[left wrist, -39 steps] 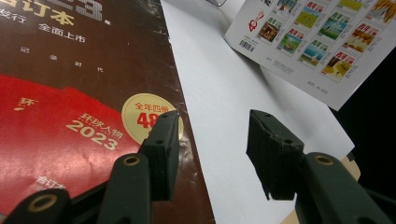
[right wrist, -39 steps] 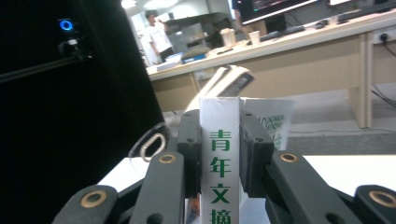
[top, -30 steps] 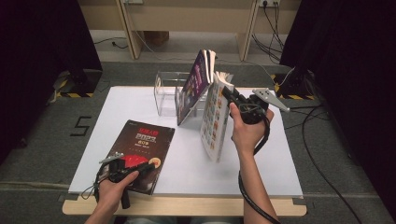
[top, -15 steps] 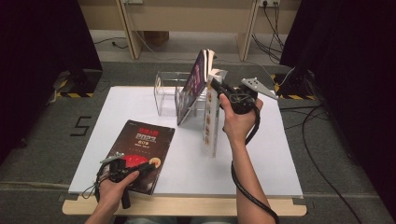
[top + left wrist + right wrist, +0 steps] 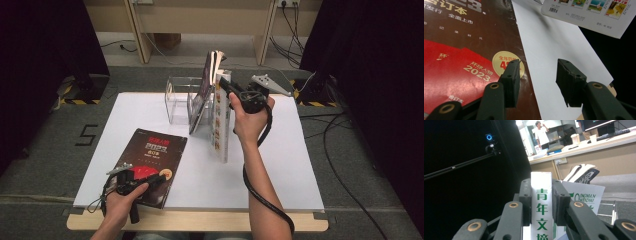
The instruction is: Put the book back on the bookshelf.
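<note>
A white book [image 5: 221, 127] stands upright on the white table top [image 5: 285, 165], its lower edge down. My right gripper [image 5: 223, 85] is shut on its top; in the right gripper view the pads [image 5: 560, 197] press both sides of the green-lettered spine [image 5: 541, 197]. The book stands just right of a dark book [image 5: 201, 97] that leans in the clear rack [image 5: 177, 97]. A dark red magazine [image 5: 150, 160] lies flat at the front left. My left gripper [image 5: 157, 179] rests open over its near right corner [image 5: 461, 50], with nothing between the fingers [image 5: 511, 80].
The rack stands at the table's back middle. The left gripper view takes in the white book's back cover [image 5: 589, 12]. The table's front wooden edge [image 5: 200, 220] runs under my left hand. Cables trail on the floor at the right.
My right hand has carried the white book left and away, toward the rack, and turned it from tilted to upright. The left hand has stayed in place.
</note>
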Demonstrator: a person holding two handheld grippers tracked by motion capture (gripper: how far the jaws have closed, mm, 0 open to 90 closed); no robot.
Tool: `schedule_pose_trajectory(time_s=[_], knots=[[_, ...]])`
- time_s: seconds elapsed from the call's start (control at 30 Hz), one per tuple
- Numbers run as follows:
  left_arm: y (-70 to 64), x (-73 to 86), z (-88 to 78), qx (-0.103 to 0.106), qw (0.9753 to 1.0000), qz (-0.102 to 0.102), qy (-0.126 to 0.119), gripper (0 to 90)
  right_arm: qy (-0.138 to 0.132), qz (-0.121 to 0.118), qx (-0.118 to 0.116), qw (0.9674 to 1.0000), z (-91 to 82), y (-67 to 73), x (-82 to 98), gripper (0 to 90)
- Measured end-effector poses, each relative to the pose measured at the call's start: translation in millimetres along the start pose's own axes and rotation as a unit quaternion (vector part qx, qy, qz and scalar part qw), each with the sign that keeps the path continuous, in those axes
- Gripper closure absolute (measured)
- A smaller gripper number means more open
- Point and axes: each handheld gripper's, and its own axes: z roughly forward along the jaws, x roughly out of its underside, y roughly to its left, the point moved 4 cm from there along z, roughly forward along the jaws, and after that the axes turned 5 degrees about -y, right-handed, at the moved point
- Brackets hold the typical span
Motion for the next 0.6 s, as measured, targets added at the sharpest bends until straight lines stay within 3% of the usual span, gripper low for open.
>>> schedule_pose_trajectory(time_s=[0.27, 0.6], knots=[[0.6, 0.4, 0.7, -0.001, 1.0, -0.002, 0.001, 53.5, -0.003, -0.001, 0.02, 0.9998, 10.1, -14.1, -2.6, 74.2], [1.0, 1.2, 1.9, 0.001, 1.0, -0.002, 0.003, 53.5, -0.026, 0.024, 0.036, 0.9987, 20.9, -31.8, -12.2, 74.2]])
